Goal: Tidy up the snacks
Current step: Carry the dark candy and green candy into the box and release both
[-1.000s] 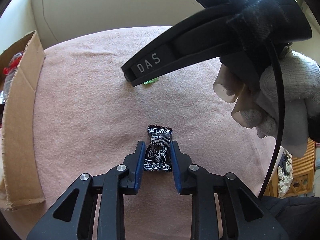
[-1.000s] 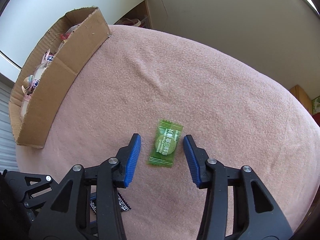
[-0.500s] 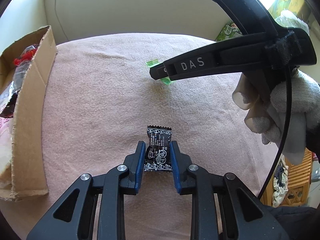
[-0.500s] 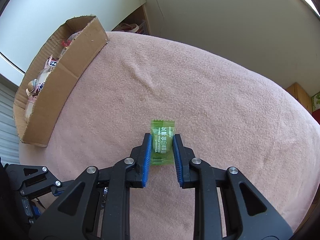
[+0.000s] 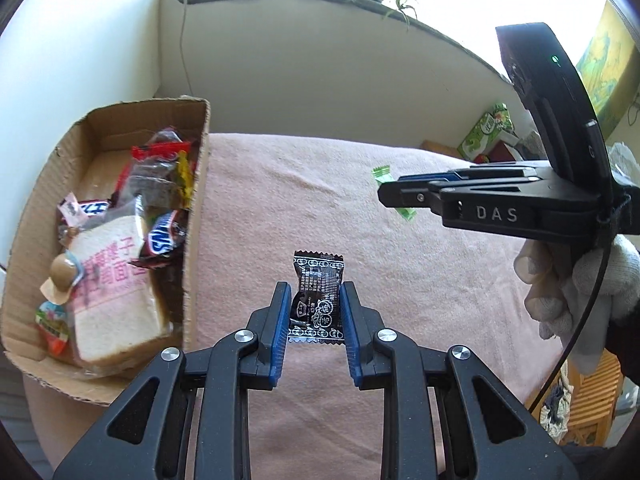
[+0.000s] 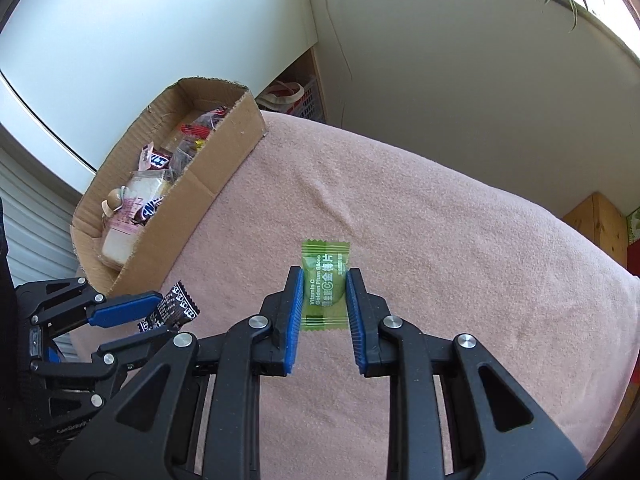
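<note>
My left gripper (image 5: 314,296) is shut on a small black candy packet (image 5: 318,294), held above the pink cloth (image 5: 280,200). In the right wrist view the same packet (image 6: 172,312) shows at lower left between the left gripper's blue pads. My right gripper (image 6: 323,286) is shut on a green candy packet (image 6: 325,280), also lifted off the cloth (image 6: 440,240). From the left wrist view, the right gripper (image 5: 390,194) comes in from the right with green packet (image 5: 382,172) ends sticking out. An open cardboard box (image 5: 196,216) with several snacks stands on the left.
The box (image 6: 208,184) holds a bread pack (image 5: 112,280), chocolate bars and wrapped sweets. A gloved hand (image 5: 580,280) holds the right gripper. A wall and a window ledge with plants lie beyond the cloth. A green carton (image 5: 486,132) and wooden furniture stand at the right.
The right gripper closed on the green packet and lifted it. Both grippers rose with their packets. The left view swung so the box interior now shows.
</note>
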Available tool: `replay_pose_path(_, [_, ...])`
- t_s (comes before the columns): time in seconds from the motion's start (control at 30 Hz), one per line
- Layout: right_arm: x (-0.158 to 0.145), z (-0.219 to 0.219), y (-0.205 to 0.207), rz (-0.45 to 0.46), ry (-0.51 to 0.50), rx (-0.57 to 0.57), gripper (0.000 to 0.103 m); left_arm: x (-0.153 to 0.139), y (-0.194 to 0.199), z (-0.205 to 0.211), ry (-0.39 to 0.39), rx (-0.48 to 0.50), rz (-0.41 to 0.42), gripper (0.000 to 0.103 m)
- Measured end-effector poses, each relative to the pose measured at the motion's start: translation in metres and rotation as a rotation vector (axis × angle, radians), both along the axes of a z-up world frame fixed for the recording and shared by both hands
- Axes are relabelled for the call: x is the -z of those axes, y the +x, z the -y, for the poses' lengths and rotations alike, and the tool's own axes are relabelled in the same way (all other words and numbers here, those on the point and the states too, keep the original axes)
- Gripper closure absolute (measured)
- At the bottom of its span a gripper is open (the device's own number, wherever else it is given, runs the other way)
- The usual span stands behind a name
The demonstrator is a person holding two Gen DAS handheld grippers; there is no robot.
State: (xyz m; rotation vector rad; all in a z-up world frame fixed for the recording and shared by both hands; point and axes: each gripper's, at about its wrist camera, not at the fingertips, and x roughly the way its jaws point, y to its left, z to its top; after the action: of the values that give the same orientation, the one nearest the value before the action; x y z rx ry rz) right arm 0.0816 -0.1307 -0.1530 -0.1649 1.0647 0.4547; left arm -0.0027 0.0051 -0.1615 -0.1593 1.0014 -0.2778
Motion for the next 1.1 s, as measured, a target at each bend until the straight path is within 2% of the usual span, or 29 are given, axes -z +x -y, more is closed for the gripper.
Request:
replay_pose_path(0.17, [-0.017, -0.022, -0.004, 0.034, 0.012, -0.035, 0.081, -0.019, 0.014, -0.039, 0.004, -0.075, 0.035, 0.08])
replay_pose_path(0.57, [-0.042, -0.085, 0.002, 0.069, 0.058, -0.117, 0.081, -0.034, 0.036, -0.097, 0.02, -0.223, 0.101, 0.08])
replay_pose_path(0.77, [-0.044, -0.112, 0.006, 0.074, 0.063, -0.157, 0.081, -0.038, 0.048, -0.118, 0.029, -0.279, 0.114, 0.08])
replay_pose_path(1.1, [-0.038, -0.147, 0.018, 0.055, 0.078, -0.195, 0.081, -0.034, 0.06, -0.138, 0.052, -0.311, 0.106, 0.08])
